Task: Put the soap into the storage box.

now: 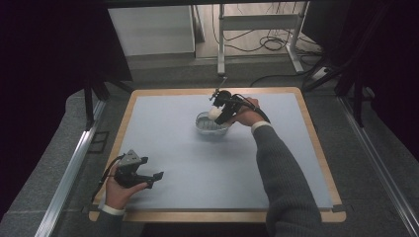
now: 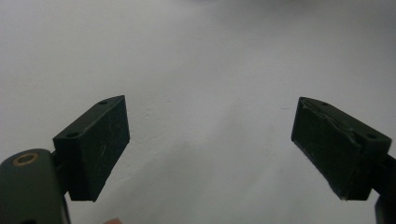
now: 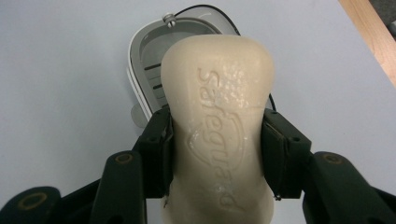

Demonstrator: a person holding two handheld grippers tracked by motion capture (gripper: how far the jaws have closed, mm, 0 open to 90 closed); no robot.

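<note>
Soap bar (image 1: 214,113) pinched in right gripper (image 1: 221,112), held just over grey dish (image 1: 211,126) on pale blue mat (image 1: 197,163). Left gripper (image 1: 150,178) resting near front edge.

Left gripper view: jaws spread wide over bare mat (image 2: 210,70).

Right gripper view: cream bar (image 3: 218,126), waisted, embossed "Safeguard", clamped at both sides; soap dish (image 3: 145,70) beneath, white-rimmed, slotted.

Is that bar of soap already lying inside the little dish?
No, the bar of soap is clamped between the right hand-held gripper's jaws, above the soap dish.
</note>
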